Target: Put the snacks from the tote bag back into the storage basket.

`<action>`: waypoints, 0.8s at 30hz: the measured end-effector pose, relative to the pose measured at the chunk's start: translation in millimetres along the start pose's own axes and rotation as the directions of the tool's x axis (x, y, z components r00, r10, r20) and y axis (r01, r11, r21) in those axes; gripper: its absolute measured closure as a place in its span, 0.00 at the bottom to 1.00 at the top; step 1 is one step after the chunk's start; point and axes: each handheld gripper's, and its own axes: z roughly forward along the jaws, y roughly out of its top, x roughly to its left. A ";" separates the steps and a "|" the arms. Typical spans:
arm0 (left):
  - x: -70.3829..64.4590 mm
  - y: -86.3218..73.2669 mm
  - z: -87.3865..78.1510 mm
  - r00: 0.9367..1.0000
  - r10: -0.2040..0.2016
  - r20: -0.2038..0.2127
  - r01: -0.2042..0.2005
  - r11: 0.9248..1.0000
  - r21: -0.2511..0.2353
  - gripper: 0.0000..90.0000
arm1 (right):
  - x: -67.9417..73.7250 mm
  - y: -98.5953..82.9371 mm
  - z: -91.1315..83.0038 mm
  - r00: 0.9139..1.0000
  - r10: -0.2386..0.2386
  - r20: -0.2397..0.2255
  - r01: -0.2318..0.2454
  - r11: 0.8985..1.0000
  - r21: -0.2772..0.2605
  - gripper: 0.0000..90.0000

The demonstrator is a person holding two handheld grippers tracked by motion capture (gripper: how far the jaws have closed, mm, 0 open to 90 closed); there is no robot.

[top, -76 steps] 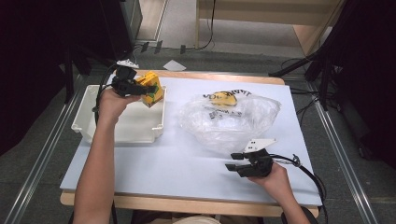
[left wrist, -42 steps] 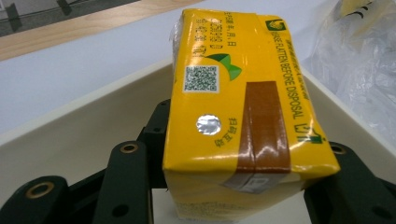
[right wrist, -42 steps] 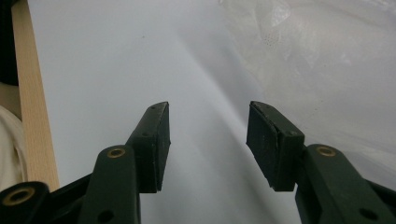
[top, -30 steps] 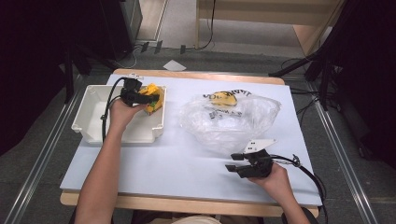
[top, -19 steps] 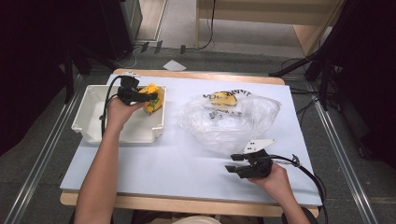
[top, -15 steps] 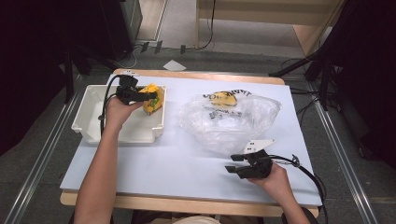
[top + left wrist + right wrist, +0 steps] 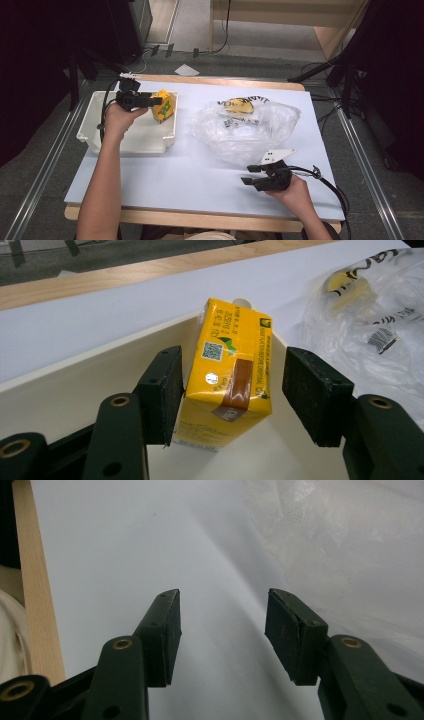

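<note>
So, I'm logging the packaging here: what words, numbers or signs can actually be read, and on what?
Yellow carton: a QR code, a green emblem and lines of small dark print along its edges, too small and blurred to read.
Clear plastic bag: large black curved lettering, creased and cut off, not readable with certainty; a barcode beneath, its digits too small to read.
White tray: no text.

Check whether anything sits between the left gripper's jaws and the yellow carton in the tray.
Nothing visible does. The left gripper is open around the yellow carton standing in the white tray; one jaw looks to touch it, the other stands off with a bare gap.
</note>
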 end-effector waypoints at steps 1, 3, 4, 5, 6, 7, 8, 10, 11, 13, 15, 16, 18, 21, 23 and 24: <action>-0.8 0.1 -2.2 1.000 0.001 -0.003 -0.001 1.000 0.005 0.47 | -0.1 0.1 0.0 1.000 0.000 -0.001 0.000 1.000 0.000 0.55; -2.3 -0.4 -4.6 1.000 0.004 -0.009 -0.004 1.000 0.009 0.47 | -0.3 0.2 0.0 1.000 0.001 -0.001 -0.001 1.000 0.000 0.55; -3.6 -1.0 -7.0 1.000 0.010 -0.016 -0.010 1.000 0.017 0.47 | -0.5 0.5 -0.3 1.000 0.003 -0.002 -0.003 1.000 -0.003 0.55; -4.0 -1.3 -8.1 1.000 0.010 -0.016 -0.010 1.000 0.017 0.47 | -0.6 0.6 -0.5 1.000 0.003 -0.002 -0.003 1.000 -0.004 0.55; -4.3 -1.5 -8.9 1.000 0.008 -0.016 -0.008 1.000 0.018 0.47 | -0.8 0.7 -0.6 1.000 0.001 -0.002 -0.001 1.000 -0.005 0.55; -4.8 -1.9 -10.3 1.000 0.009 -0.017 -0.008 1.000 0.020 0.47 | -0.8 0.7 -0.6 1.000 0.001 -0.003 -0.001 1.000 -0.005 0.55; -5.3 -2.3 -11.3 1.000 0.008 -0.016 -0.008 1.000 0.020 0.47 | -1.1 0.9 -0.7 1.000 0.000 -0.001 0.000 1.000 -0.007 0.55; -6.0 -3.4 -14.6 1.000 0.011 -0.014 -0.011 1.000 0.024 0.47 | -1.4 1.3 -0.9 1.000 0.000 -0.001 0.000 1.000 -0.010 0.55; -6.2 -4.1 -16.6 1.000 0.012 -0.012 -0.012 1.000 0.020 0.47 | -1.5 1.5 -1.1 1.000 0.001 -0.001 -0.001 1.000 -0.011 0.55; -5.9 -5.1 -20.2 1.000 0.006 -0.008 -0.006 1.000 0.018 0.47 | -1.8 1.7 -1.1 1.000 0.003 -0.002 -0.003 1.000 -0.012 0.55; -6.4 -6.5 -23.6 1.000 0.003 -0.010 -0.003 1.000 0.007 0.47 | -1.9 1.9 -0.8 1.000 0.002 -0.005 -0.002 1.000 -0.012 0.55; -6.3 -7.2 -25.1 1.000 -0.001 0.004 0.001 1.000 -0.003 0.47 | -2.0 1.9 -0.4 1.000 0.001 -0.007 -0.001 1.000 -0.012 0.55; -7.9 -8.0 -27.7 1.000 0.000 0.006 0.000 1.000 -0.010 0.47 | -1.9 2.1 0.0 1.000 0.004 -0.010 -0.004 1.000 -0.012 0.55; -10.7 -8.1 -30.6 1.000 0.012 0.010 -0.012 1.000 -0.015 0.49 | -1.9 2.2 0.1 1.000 0.007 -0.012 -0.007 1.000 -0.012 0.55; -12.9 -8.2 -31.5 1.000 0.026 0.014 -0.026 1.000 -0.018 0.52 | -1.9 2.2 0.2 1.000 0.007 -0.010 -0.007 1.000 -0.011 0.55; -13.8 -8.0 -31.6 1.000 0.027 0.016 -0.027 1.000 -0.016 0.53 | -2.0 2.2 0.2 1.000 0.007 -0.010 -0.007 1.000 -0.010 0.55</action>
